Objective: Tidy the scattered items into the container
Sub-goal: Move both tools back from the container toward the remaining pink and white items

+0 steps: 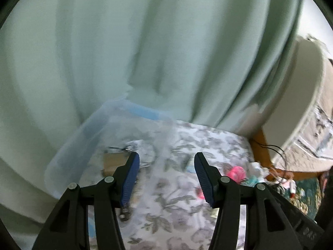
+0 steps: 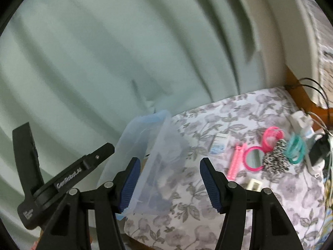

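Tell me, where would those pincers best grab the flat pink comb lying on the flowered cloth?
Probably across the middle of the long pink plastic comb, coming straight down from above. It lies flat on the flowered bedsheet and is narrow, so the open right gripper could close on its two long edges. The round pink hand mirror lies close on one side, so the middle needs care.

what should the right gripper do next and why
Probably swing the right gripper rightward toward the pink comb and lower over it. Its jaws are open and empty, the clear plastic bin sits just left, and the comb lies nearest among the loose items on the floral sheet.
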